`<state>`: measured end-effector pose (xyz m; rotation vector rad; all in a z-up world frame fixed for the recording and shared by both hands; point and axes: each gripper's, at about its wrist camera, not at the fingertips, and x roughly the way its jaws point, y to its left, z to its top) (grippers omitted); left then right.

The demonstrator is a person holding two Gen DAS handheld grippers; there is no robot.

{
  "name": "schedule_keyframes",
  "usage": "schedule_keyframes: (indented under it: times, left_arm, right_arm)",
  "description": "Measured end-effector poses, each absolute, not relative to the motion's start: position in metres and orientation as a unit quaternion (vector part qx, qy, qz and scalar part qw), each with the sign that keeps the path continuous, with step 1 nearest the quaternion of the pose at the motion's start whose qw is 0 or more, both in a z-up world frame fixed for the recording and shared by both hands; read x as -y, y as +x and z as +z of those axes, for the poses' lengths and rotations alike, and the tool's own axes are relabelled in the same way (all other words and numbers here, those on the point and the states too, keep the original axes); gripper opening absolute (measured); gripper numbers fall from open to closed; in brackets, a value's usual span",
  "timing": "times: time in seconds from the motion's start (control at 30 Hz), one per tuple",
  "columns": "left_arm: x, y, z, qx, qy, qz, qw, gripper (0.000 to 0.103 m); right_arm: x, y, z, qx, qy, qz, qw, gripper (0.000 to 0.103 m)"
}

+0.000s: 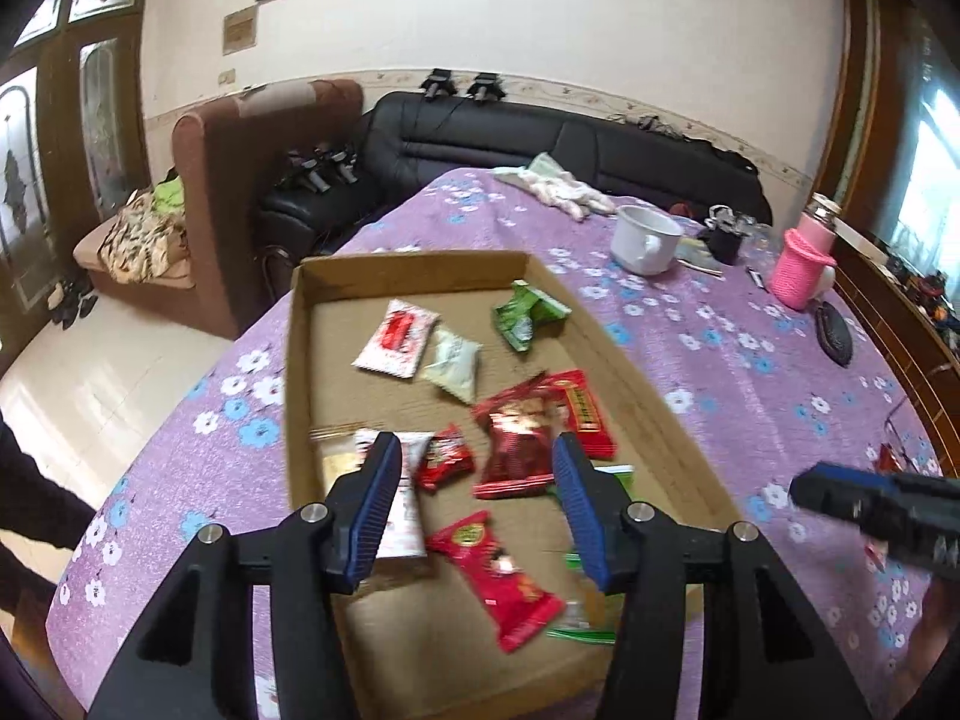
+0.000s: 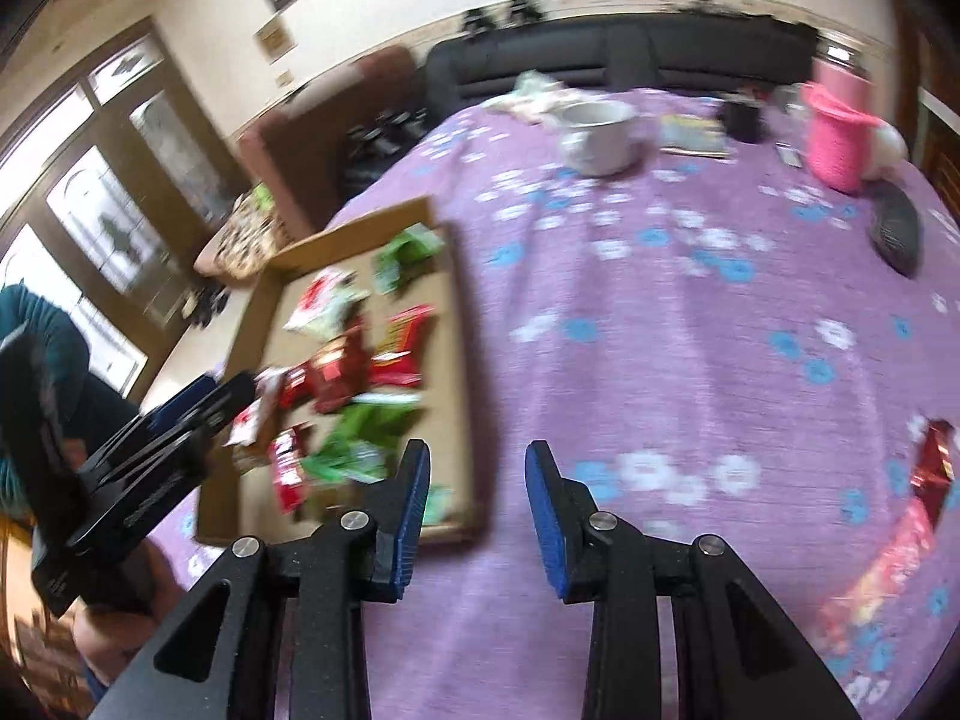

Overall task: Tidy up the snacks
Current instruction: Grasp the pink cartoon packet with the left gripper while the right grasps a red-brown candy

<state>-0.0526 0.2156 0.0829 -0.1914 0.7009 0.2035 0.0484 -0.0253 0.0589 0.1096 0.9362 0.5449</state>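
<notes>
Over the cardboard box (image 1: 420, 264) hang the left tongs (image 1: 477, 480), released and empty above packets already dropped inside. Beyond the box, over bare purple tabletop (image 2: 690, 372), the right tongs (image 2: 477, 480) also stand apart, holding nothing. Loose red packets (image 2: 918, 504) lie at the tabletop's right edge, off to the right of the right tongs, running lengthwise near-to-far; the right hand looks much the nearer.

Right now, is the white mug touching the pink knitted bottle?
Apart. In the left wrist view, purple flowered tablecloth and a small black container show between the white mug and the pink knitted bottle.
</notes>
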Motion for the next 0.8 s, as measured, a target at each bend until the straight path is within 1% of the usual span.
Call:
schedule_keyframes:
  times: [0.13,0.2,0.27,0.3,0.33,0.37,0.57,0.8]
  left_arm:
    - [-0.189,-0.05,0.092,-0.34,-0.073,0.075,0.934,0.052]
    - [-0.175,-0.048,0.096,-0.341,-0.064,0.06,0.936,0.052]
    - [-0.16,-0.046,0.099,-0.343,-0.056,0.039,0.937,0.058]
    - [-0.149,-0.045,0.1,-0.345,-0.052,0.025,0.937,0.059]
    - [-0.14,-0.044,0.101,-0.347,-0.047,0.014,0.937,0.06]
    - [-0.13,-0.042,0.1,-0.349,-0.041,0.001,0.936,0.061]
    - [-0.059,-0.031,0.089,-0.381,-0.01,-0.09,0.92,0.062]
    - [0.006,-0.024,0.08,-0.41,0.014,-0.185,0.893,0.063]
  right_arm:
    - [0.09,0.065,0.061,-0.436,0.093,0.197,0.873,0.037]
    - [0.132,0.072,0.06,-0.433,0.117,0.153,0.881,0.041]
    - [0.163,0.076,0.059,-0.431,0.134,0.116,0.885,0.044]
    - [0.184,0.077,0.056,-0.429,0.14,0.092,0.888,0.05]
    - [0.197,0.08,0.053,-0.432,0.138,0.071,0.889,0.055]
    - [0.212,0.083,0.048,-0.439,0.131,0.047,0.888,0.063]
    - [0.256,0.1,0.022,-0.465,0.153,0.013,0.872,0.064]
    - [0.247,0.111,-0.003,-0.481,0.133,0.02,0.866,0.064]
